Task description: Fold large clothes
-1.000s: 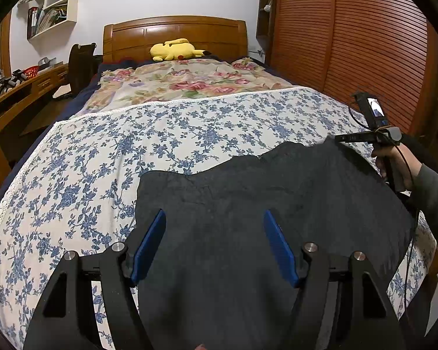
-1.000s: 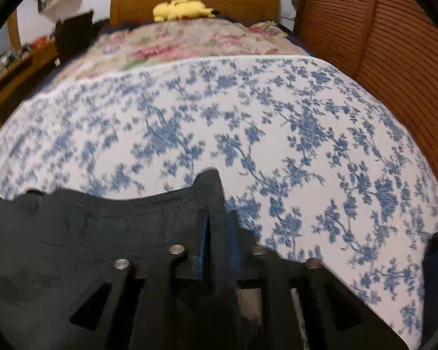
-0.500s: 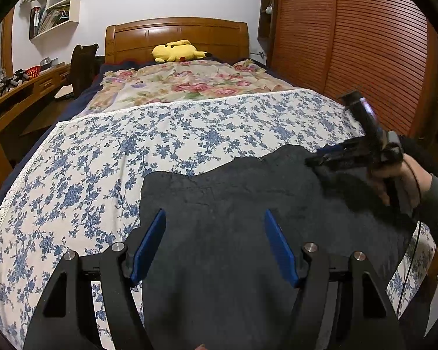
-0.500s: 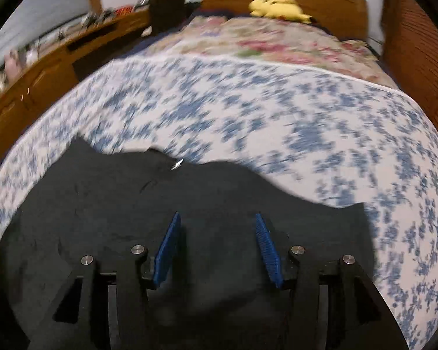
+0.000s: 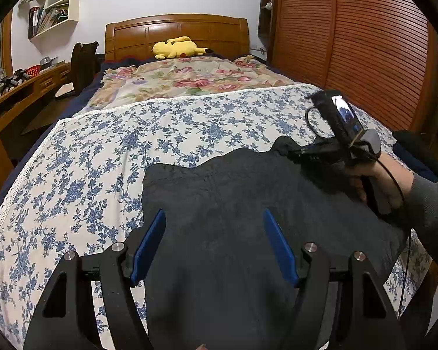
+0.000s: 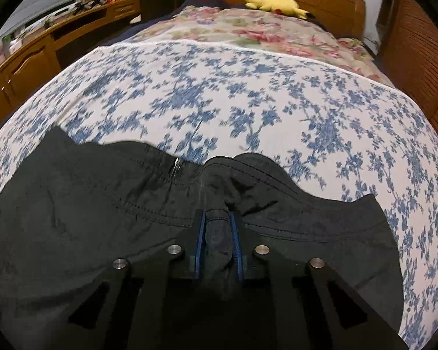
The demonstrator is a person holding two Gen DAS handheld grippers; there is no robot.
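Note:
A large black garment (image 5: 233,204) lies spread on the near end of the bed, over the blue-flowered sheet (image 5: 102,151). My left gripper (image 5: 214,215) is open, its blue pads hovering wide apart above the garment's near middle. My right gripper (image 6: 216,218) is shut on a bunched fold of the black garment (image 6: 102,204) near its far edge, by a small metal zipper pull (image 6: 176,170). In the left wrist view the right gripper (image 5: 295,153) sits at the garment's far right corner, held in a hand.
A rose-patterned quilt (image 5: 189,78) and a yellow plush toy (image 5: 178,48) lie toward the wooden headboard (image 5: 178,32). A wooden desk (image 5: 20,87) and dark chair (image 5: 83,64) stand left of the bed. A slatted wooden wardrobe (image 5: 365,43) stands on the right.
My right gripper let go of the garment's edge, opened, swung left over the cloth, then shut on a fold near the far edge. My left gripper stayed open and still.

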